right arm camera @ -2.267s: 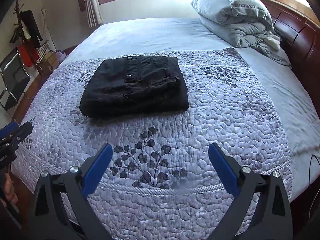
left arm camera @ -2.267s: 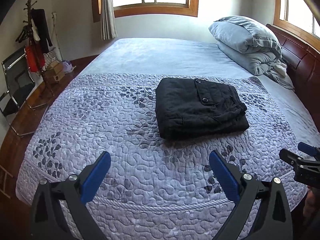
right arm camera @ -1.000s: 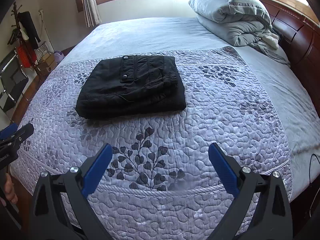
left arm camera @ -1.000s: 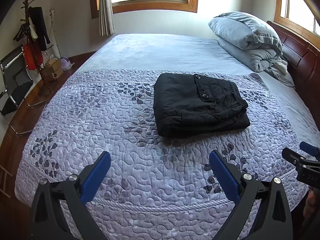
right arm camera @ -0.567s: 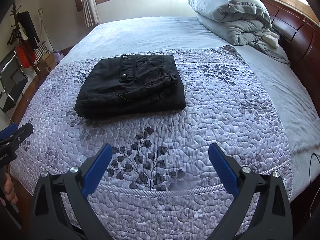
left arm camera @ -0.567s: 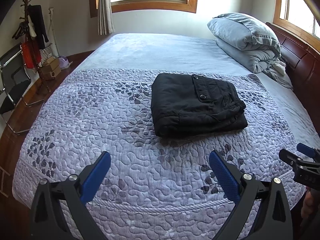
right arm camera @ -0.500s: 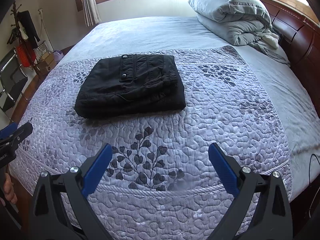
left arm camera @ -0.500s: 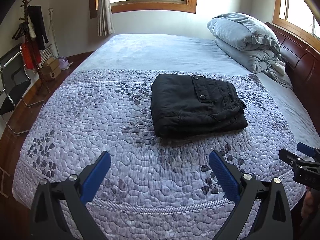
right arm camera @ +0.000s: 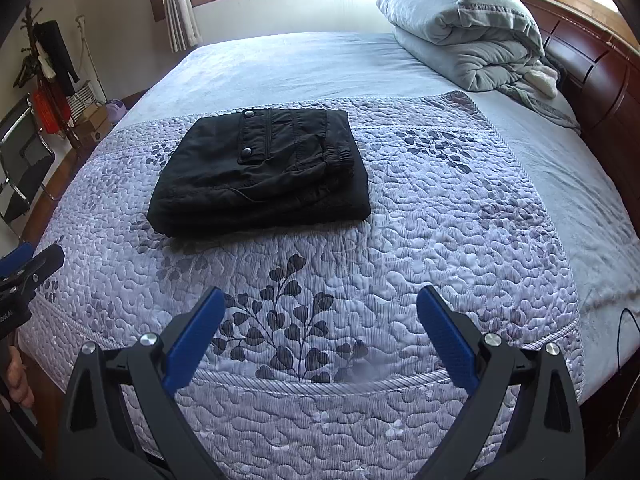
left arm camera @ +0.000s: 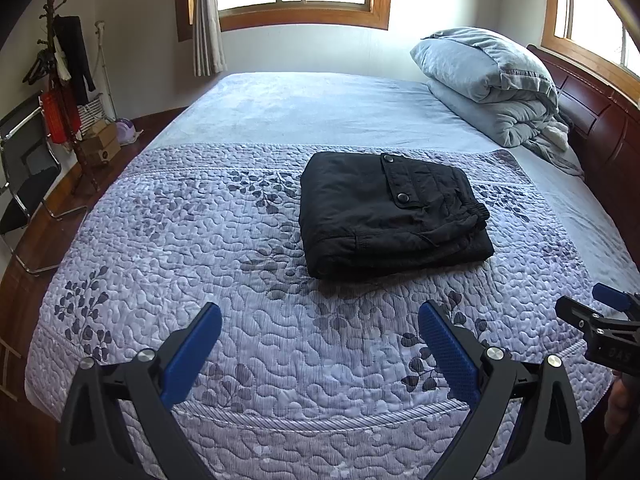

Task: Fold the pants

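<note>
Black pants (left arm camera: 390, 212) lie folded into a compact rectangle on the purple quilted bedspread (left arm camera: 192, 248), a snap-button pocket flap on top. They also show in the right wrist view (right arm camera: 260, 172). My left gripper (left arm camera: 320, 324) is open and empty, held back over the bed's near edge, well short of the pants. My right gripper (right arm camera: 320, 312) is open and empty, likewise back from the pants. Each gripper shows at the edge of the other's view: the right one (left arm camera: 600, 316) and the left one (right arm camera: 28, 264).
A folded grey duvet with a pillow (left arm camera: 488, 84) lies at the head of the bed by the dark wooden headboard (left arm camera: 608, 128). A black chair (left arm camera: 24, 176), a coat rack (left arm camera: 60, 76) and boxes (left arm camera: 100, 144) stand on the floor to the left.
Both grippers have drifted slightly; the views shift a little. The pants stay folded and still, and both grippers stay open.
</note>
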Tool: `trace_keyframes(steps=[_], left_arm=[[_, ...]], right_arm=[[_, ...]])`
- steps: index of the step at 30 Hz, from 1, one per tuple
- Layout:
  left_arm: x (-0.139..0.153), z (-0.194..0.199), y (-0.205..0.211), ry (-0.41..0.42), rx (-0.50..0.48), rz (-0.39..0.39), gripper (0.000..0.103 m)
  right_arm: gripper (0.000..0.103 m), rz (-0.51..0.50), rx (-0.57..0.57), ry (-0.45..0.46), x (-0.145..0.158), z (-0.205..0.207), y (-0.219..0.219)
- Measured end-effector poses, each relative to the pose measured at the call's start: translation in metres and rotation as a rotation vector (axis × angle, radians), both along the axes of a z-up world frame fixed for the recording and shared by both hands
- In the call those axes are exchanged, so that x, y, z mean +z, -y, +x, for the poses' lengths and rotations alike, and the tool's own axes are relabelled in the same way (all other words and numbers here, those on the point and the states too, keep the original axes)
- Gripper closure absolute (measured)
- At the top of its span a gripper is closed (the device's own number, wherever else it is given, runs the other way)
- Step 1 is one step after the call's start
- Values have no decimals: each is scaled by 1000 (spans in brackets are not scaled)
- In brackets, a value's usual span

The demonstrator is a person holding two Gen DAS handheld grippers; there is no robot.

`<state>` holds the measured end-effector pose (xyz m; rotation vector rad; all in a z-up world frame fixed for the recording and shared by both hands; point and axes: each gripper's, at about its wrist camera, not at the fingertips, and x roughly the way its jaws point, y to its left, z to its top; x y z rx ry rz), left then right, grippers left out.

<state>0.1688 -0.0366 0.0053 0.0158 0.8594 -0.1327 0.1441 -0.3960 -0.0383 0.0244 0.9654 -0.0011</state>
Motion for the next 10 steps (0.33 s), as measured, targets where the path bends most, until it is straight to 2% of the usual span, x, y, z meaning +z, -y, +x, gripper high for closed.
trace_keyframes(steps=[6,10], left_arm=[[-3,2,1,-35,1,1,4],[-2,0,2,-29,-6,-5,4]], right_arm=[[7,3,1,0,-1,0,0],[7,3,-2,-2,-2,0,1]])
